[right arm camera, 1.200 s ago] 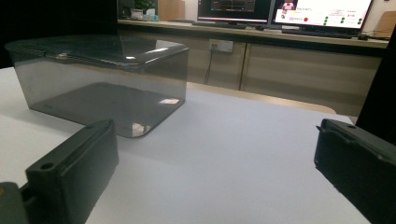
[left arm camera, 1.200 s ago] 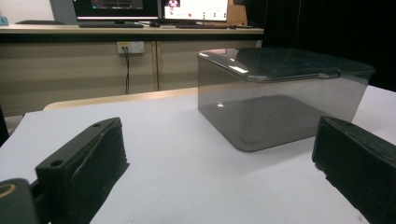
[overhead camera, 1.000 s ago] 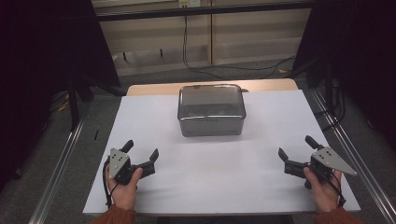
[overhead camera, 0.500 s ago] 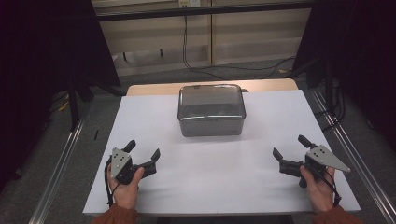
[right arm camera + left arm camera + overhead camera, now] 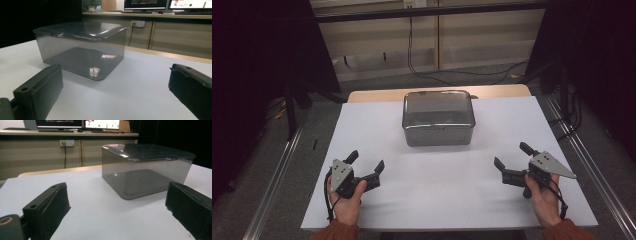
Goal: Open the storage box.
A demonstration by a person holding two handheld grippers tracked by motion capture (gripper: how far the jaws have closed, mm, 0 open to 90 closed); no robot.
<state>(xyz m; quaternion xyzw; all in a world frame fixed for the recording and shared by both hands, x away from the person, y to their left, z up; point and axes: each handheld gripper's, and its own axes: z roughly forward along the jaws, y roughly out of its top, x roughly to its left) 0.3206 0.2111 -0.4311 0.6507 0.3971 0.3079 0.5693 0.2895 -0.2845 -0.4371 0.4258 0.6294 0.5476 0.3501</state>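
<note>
Lidded grey box [image 5: 438, 123] at frame centre, contents unclear. My left gripper [image 5: 366, 167] and right gripper [image 5: 513, 160]: jaws wide, holding nothing.

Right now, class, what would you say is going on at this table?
A person sits at a white-topped table with a two-jaw gripper in each hand. The left gripper and right gripper rest near the front edge, jaws open, holding nothing. Between and beyond them stands a smoky translucent plastic box with its lid on, untouched. Both grippers point toward it.
</note>
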